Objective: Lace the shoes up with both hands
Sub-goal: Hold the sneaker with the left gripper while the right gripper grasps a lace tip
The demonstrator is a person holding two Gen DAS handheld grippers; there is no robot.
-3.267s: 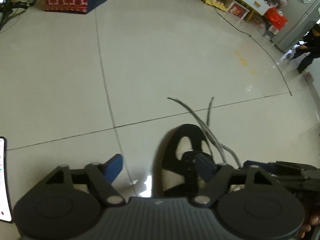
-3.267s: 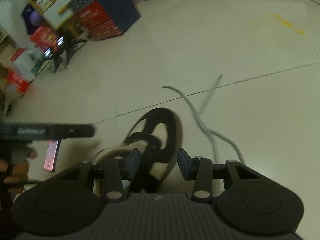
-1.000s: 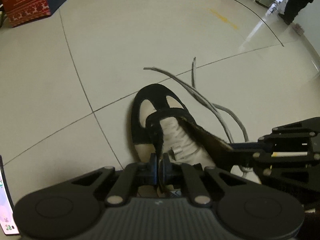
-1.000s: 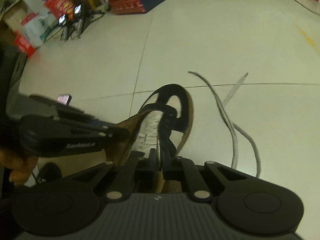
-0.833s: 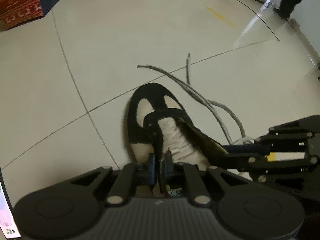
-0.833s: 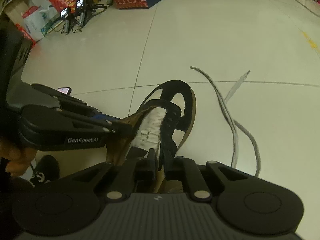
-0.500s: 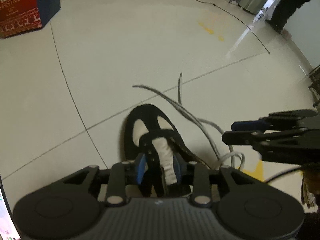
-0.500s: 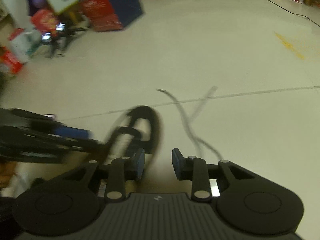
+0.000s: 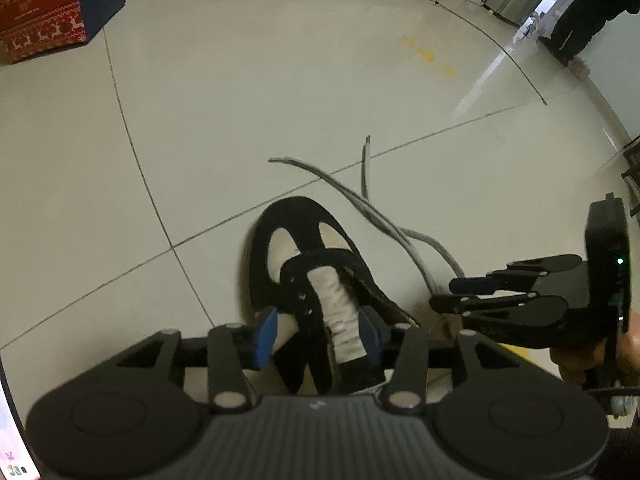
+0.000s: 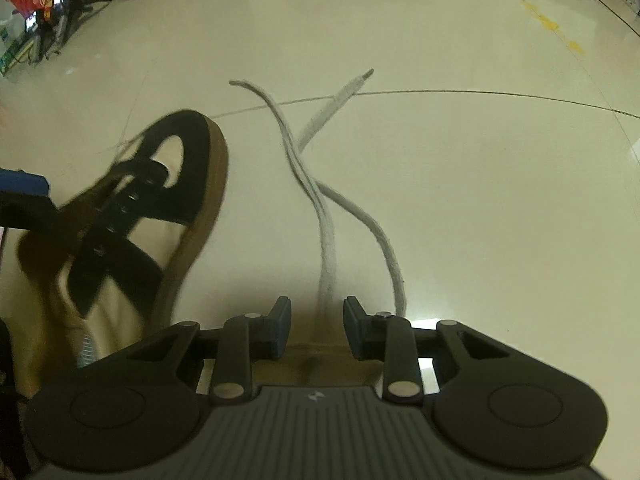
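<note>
A low sneaker (image 9: 304, 256) with a black suede-like upper, pale cream panels and a tan rubber sole edge stands on the glossy, pale tiled floor (image 9: 280, 92), toe pointing away from the cameras. Its eyelet strips are bare of lace, and the padded off-white tongue (image 9: 340, 308) lies exposed between them. The left gripper (image 9: 318, 334) sits low over the rear of the shoe with its blue-padded jaws spread wide on either side of the tongue and eyelet strip, gripping nothing that can be seen. A flat, woven grey shoelace (image 10: 320, 200) lies loose on the floor just to the right of the sneaker, its two strands crossing near the far ends and curving back toward the near side. The right gripper (image 10: 318, 326) hovers above those near strands, jaws parted with one strand running up between the pads; whether it touches the lace cannot be told. In the left wrist view the right gripper (image 9: 460, 294) appears as a matt black linkage held in a hand (image 9: 592, 356). A red printed Christmas box (image 9: 40, 8) stands far back on the left.
</note>
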